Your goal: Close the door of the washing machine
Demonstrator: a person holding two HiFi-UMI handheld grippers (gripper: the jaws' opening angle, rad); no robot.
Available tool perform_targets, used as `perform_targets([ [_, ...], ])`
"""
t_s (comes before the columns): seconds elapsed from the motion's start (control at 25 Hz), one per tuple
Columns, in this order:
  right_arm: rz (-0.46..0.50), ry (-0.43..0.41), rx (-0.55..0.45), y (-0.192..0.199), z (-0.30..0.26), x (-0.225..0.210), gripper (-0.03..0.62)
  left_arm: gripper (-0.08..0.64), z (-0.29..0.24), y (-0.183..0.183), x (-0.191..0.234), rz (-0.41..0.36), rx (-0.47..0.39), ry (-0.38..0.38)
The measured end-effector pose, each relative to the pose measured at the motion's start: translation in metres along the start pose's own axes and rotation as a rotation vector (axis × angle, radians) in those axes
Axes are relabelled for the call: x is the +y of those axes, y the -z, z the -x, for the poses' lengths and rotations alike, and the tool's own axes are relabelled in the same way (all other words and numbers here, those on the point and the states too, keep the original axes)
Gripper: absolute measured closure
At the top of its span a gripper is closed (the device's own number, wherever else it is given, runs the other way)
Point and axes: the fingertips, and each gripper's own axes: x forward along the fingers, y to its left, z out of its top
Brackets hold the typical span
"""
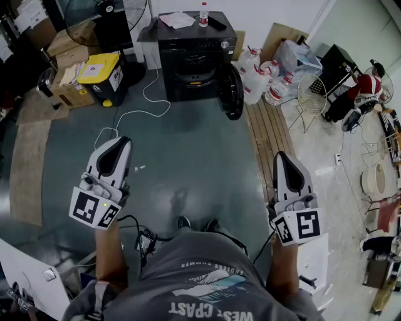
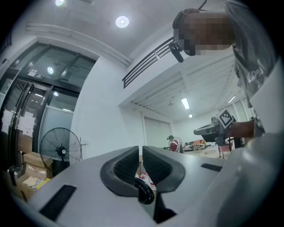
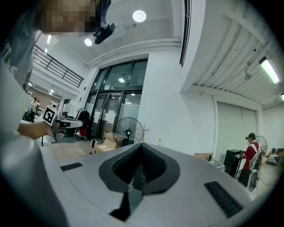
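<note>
Washing machine (image 1: pixel 195 59): black, at far wall, well apart from both tools. Door (image 1: pixel 233 91) open, hanging at machine's right side. Left tool (image 1: pixel 118 145): jaws closed, nothing between. Right tool (image 1: pixel 285 164): jaws closed, empty. Both level, aimed toward machine. Bottle (image 1: pixel 203 14) on machine top.
</note>
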Motion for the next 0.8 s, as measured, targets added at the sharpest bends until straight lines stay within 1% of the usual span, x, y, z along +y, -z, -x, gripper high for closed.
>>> perform_targets([
  [0.2, -0.006, 0.010, 0.004, 0.003, -0.010, 0.008, 0.565, 0.522, 0.000, 0.009, 0.010, 0.008, 0.005, 0.016],
  [0.36, -0.023, 0.008, 0.000, 0.000, -0.025, 0.007, 0.565, 0.522, -0.013, 0.012, 0.019, 0.017, 0.009, 0.026],
  [0.6, -0.054, -0.032, -0.012, 0.005, -0.053, 0.000, 0.561, 0.522, -0.035, 0.025, 0.024, 0.023, 0.023, 0.042],
  [0.8, -0.071, -0.060, -0.007, 0.019, -0.085, -0.015, 0.560, 0.522, -0.056, 0.039, 0.033, 0.021, 0.046, 0.022],
])
